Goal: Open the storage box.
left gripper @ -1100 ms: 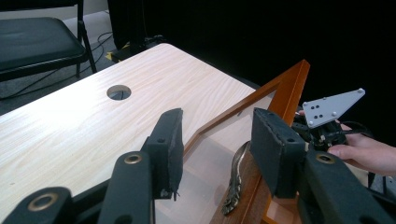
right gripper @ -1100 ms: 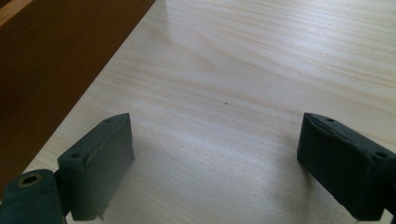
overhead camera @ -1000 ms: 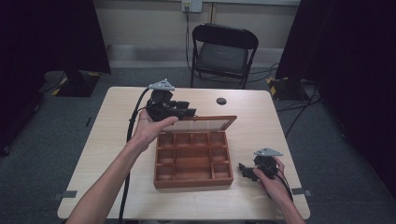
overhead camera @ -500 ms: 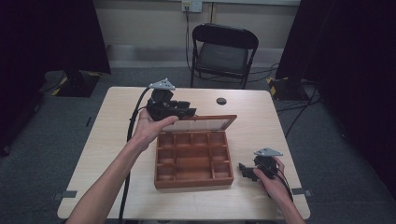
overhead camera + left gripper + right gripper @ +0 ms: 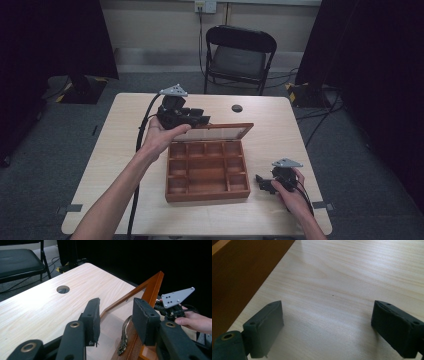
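Left gripper view: your left gripper (image 5: 115, 322) has its jaws spread, one on each side of the raised lid (image 5: 150, 290) of the wooden box; neither pad visibly presses the wood.
Lid handle: an ornate brass handle (image 5: 124, 336) sits on the lid face between the two pads, a detail the high view is too small to give.
Beyond the lid: the same view catches your right hand (image 5: 195, 322) and the grey three-cornered plate (image 5: 177, 297) of the other gripper past the lid's far corner.
Table hole: a round cable hole (image 5: 63, 289) shows in the light wood table (image 5: 37, 310), well apart from the box.
High view, left: your left hand (image 5: 162, 137) holds the left gripper (image 5: 197, 119) at the left end of the lid's top edge; the lid (image 5: 220, 131) stands tilted up behind the tray.
Box: the compartment box (image 5: 207, 170) sits near the table middle, its small square compartments open to the camera; whether anything lies in them I cannot tell.
High view, right: your right gripper (image 5: 262, 181) rests low on the table just beside the box's right front corner, apart from it.
Right gripper view: its jaws are wide apart over bare table (image 5: 342, 290), nothing between them; the box's side wall (image 5: 242, 272) runs along the left.
Background: a black folding chair (image 5: 240, 52) stands behind the table.
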Tool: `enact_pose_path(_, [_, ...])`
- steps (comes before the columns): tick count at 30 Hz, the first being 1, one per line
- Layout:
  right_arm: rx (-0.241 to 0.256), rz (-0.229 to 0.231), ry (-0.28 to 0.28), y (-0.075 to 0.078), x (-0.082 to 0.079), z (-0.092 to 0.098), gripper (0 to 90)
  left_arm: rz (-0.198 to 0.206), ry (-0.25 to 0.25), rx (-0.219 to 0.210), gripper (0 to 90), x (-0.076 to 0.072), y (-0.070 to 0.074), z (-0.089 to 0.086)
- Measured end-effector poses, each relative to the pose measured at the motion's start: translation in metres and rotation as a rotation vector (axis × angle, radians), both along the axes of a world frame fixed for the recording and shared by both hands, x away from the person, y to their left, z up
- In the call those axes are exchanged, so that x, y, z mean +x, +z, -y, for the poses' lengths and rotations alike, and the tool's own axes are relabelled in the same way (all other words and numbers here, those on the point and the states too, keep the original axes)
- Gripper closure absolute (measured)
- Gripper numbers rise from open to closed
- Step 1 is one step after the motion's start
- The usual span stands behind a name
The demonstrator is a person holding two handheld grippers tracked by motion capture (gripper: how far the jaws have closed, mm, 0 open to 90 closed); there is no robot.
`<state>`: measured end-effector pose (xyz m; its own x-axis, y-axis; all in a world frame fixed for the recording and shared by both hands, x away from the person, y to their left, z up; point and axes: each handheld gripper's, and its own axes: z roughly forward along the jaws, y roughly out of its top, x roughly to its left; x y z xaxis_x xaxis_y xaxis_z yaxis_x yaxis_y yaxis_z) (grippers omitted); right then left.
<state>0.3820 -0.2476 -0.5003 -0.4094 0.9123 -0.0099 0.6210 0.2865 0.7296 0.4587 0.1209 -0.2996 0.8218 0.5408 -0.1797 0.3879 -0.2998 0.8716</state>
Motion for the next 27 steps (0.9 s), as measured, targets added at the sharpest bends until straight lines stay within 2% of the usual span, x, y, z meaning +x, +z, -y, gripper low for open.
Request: enact_pose_path(27, [0.000,0.000,0.000,0.0000,0.0000,0.0000,10.0,-0.002,0.001,0.003,57.6,0.0007,0.0005,-0.0001])
